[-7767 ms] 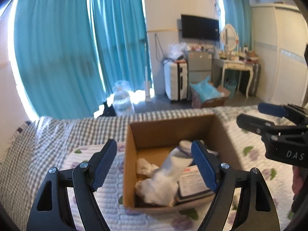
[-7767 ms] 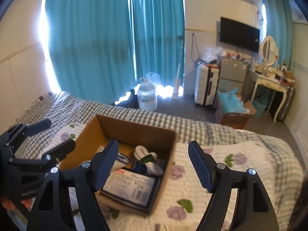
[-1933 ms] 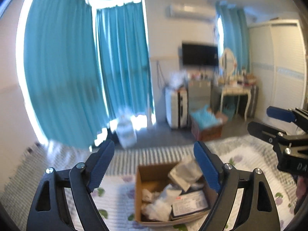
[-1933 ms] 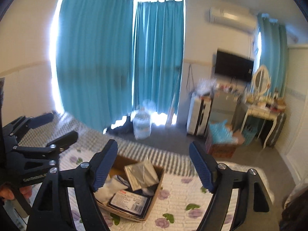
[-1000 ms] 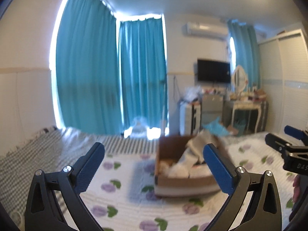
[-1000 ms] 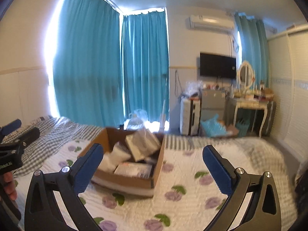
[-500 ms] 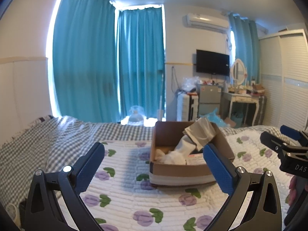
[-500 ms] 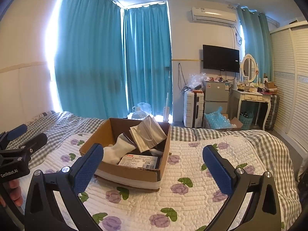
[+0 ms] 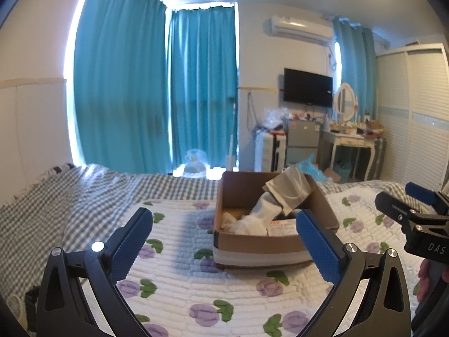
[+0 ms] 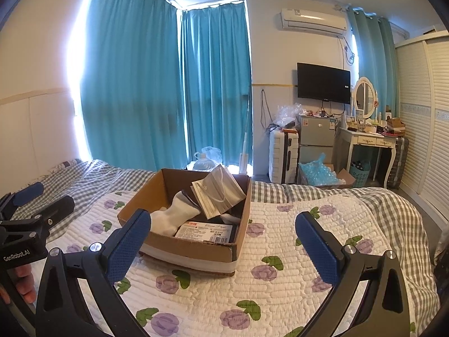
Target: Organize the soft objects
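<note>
From the left wrist view, the left gripper (image 9: 224, 241) hung with its blue-padded fingers spread wide and nothing between them, low over the flowered quilt (image 9: 179, 280); ahead of it the cardboard box (image 9: 261, 245) sat on the bed, holding a white sock (image 9: 259, 216), a grey face mask (image 9: 289, 193) propped above it and a labelled packet (image 9: 282, 227), while the right gripper (image 9: 412, 205) showed at the right edge, its fingers also apart. From the right wrist view, the right gripper (image 10: 223, 244) was likewise spread and empty, with the box (image 10: 196, 248) just ahead and left of centre, the sock (image 10: 174, 216), mask (image 10: 219, 193) and packet (image 10: 206, 231) inside it, and the left gripper (image 10: 42, 196) at the left edge, held by a hand (image 10: 21, 283).
</note>
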`<state>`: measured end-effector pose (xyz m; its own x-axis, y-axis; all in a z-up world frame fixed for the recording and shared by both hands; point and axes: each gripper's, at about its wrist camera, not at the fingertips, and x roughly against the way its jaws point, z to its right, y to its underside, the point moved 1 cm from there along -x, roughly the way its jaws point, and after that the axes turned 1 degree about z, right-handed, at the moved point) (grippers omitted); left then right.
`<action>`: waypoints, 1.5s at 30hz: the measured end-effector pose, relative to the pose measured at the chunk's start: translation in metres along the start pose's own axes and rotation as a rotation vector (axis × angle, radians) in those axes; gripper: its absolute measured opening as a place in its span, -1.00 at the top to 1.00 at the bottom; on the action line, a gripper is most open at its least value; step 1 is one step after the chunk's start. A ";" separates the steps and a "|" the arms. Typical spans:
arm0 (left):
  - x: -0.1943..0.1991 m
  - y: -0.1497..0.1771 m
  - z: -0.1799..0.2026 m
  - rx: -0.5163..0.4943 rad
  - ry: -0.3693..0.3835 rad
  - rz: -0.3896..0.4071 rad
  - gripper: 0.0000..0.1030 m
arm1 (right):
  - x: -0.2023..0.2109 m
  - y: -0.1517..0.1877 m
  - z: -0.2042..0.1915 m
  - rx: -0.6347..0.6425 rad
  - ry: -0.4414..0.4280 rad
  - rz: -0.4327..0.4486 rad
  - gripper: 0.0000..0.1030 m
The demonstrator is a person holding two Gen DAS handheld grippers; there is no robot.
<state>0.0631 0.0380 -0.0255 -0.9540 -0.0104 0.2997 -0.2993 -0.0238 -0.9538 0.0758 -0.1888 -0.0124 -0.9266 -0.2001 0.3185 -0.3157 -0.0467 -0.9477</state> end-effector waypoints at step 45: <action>0.005 -0.001 0.002 0.003 0.008 0.002 -1.00 | -0.006 0.009 -0.006 0.027 -0.001 -0.033 -1.00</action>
<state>0.0584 0.0355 -0.0231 -0.9547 -0.0027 0.2977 -0.2975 -0.0272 -0.9543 0.0777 -0.1822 -0.0227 -0.9154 -0.1988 0.3499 -0.3408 -0.0796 -0.9368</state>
